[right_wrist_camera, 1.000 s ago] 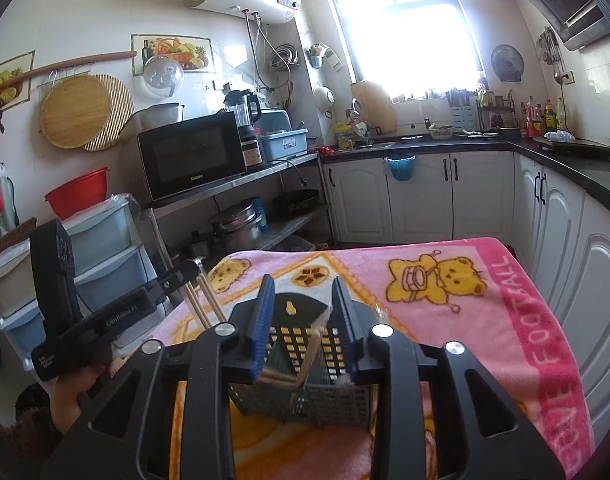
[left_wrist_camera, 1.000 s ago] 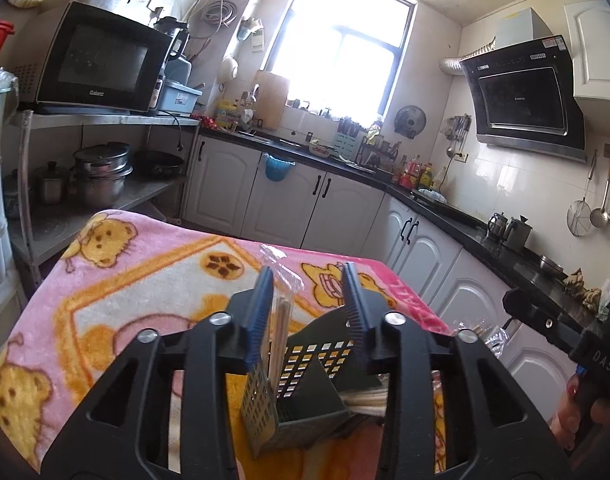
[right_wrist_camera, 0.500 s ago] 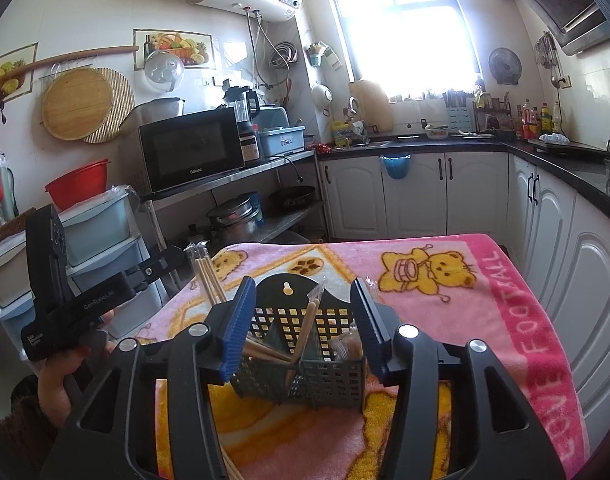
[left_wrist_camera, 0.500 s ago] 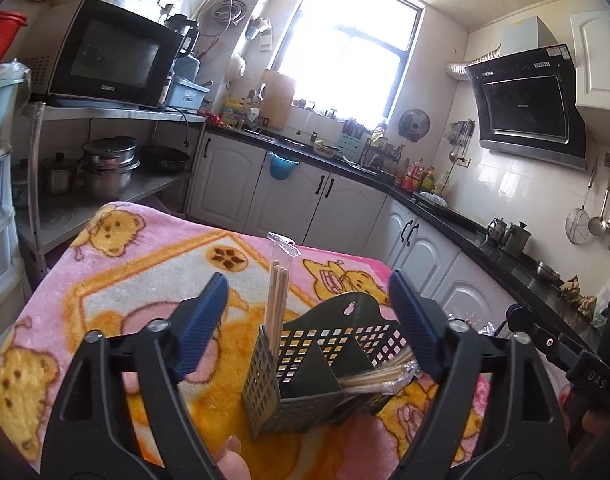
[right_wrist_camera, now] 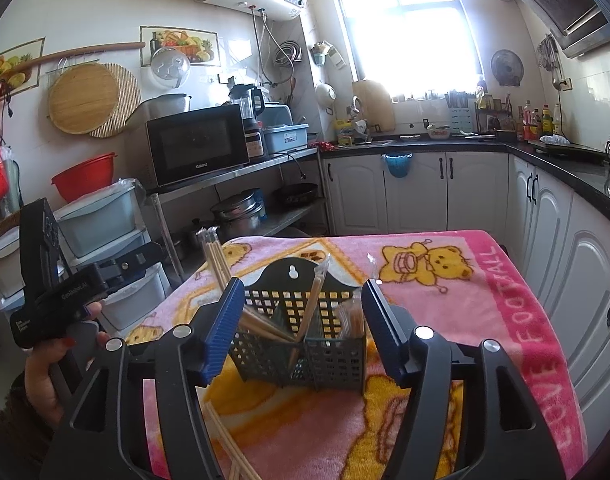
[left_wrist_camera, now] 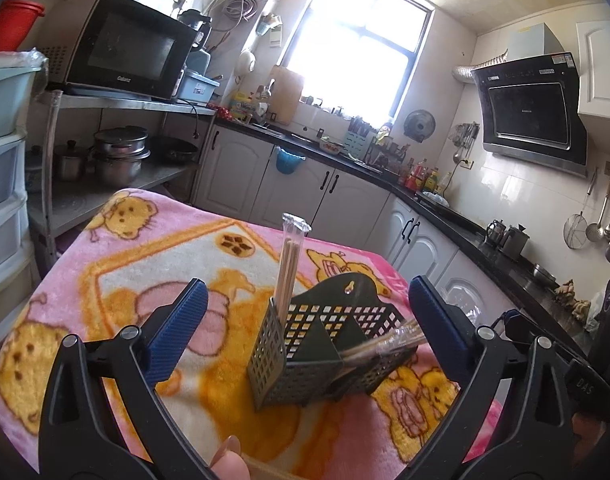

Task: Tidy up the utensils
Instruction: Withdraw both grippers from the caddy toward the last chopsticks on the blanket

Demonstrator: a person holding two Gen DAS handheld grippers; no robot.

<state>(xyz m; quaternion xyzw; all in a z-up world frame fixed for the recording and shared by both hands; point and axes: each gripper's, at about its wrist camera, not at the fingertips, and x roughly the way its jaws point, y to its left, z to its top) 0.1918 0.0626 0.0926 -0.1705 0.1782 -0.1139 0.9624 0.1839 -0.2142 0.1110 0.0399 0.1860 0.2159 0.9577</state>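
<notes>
With both tongs just spread and empty, loose chopsticks lay lengthwise under my right tongs, nearer than the basket.

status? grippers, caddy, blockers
Left gripper and right gripper open, jaws just opened, pads clear. Wrapped chopsticks standing in caddy. More chopsticks loose on blanket.

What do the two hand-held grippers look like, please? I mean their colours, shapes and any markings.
Both are black plastic tools. The left gripper and the right gripper each have two angular, open-framed fingers tipped with ribbed blue pads and silver round screws at the joints. In the right wrist view the left one shows a pistol-like body with white lettering, too small to read surely. No cables or sleeves are visible.
</notes>
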